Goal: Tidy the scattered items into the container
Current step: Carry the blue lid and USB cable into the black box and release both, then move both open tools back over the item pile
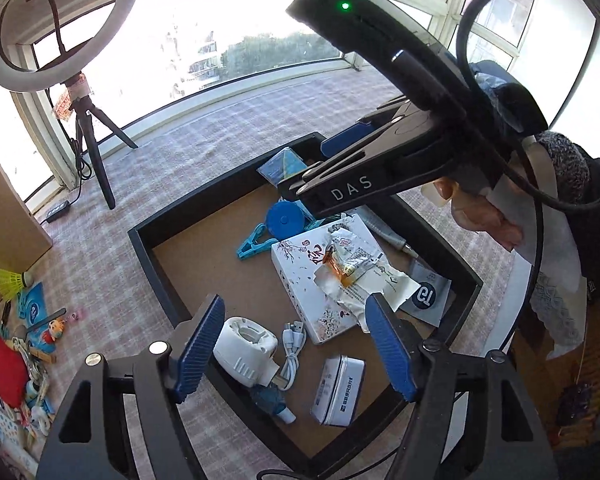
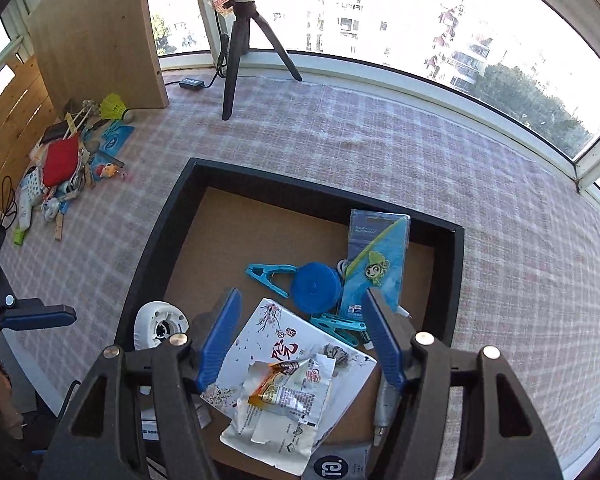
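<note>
A black open box (image 1: 140, 240) (image 2: 156, 240) with a brown floor sits on the checked cloth. In it lie a white flowered box (image 1: 300, 292) (image 2: 272, 344), a torn snack wrapper (image 1: 352, 268) (image 2: 288, 392), a blue round tape (image 1: 286, 220) (image 2: 316, 286), teal clips (image 1: 252, 244) (image 2: 268, 274), a white round device (image 1: 244, 346) (image 2: 158, 326), a white cable (image 1: 292, 354) and a small tin (image 1: 338, 390). My left gripper (image 1: 296, 346) is open and empty above the box. My right gripper (image 2: 300, 340) (image 1: 324, 160) is open and empty over the box too.
A pile of scattered items lies on the cloth by the wooden panel: a red pouch (image 2: 62, 160) (image 1: 6, 368), a yellow shuttlecock (image 2: 116, 106) (image 1: 14, 280), blue packets (image 2: 118, 136), pegs. A ring-light tripod (image 2: 236, 68) (image 1: 94, 148) stands by the window.
</note>
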{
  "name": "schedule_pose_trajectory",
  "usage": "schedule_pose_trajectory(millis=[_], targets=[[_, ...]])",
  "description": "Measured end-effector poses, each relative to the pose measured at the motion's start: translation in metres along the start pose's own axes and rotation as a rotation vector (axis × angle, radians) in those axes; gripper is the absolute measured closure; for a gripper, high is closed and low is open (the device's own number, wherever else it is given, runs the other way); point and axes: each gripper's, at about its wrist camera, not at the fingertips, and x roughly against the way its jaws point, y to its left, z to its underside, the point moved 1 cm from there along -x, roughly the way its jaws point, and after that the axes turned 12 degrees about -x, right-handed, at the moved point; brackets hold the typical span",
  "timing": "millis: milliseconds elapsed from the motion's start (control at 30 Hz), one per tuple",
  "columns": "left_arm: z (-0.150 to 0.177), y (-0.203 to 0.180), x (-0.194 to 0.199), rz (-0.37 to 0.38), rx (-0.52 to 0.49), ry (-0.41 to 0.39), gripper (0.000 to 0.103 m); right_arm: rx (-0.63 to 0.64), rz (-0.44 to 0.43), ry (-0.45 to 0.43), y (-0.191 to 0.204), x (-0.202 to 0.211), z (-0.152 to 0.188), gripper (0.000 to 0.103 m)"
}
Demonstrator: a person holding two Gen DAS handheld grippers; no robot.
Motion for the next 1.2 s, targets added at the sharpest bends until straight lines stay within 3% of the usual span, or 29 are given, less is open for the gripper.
schedule_pose_trajectory(millis=[300,733,867,1033,1200], targets=[[0.018,0.030,0.005,-0.068,0.070,0.028,0.035,0.071,-0.034,0.001,0.037,-0.004,-0.009,0.041],[0.093,0.114,0.023,-0.203,0.228,0.081,0.035,0.234,-0.093,0.015,0.127,-0.028,-0.032,0.042],[0.131,0.152,0.029,-0.232,0.321,0.102,0.037,0.304,-0.140,0.035,0.168,-0.043,-0.040,0.043],[0.199,0.206,0.039,-0.291,0.457,0.156,0.044,0.403,-0.198,0.079,0.221,-0.071,-0.042,0.059],[0.264,0.248,0.048,-0.361,0.536,0.209,0.046,0.503,-0.237,0.111,0.268,-0.102,-0.042,0.064]])
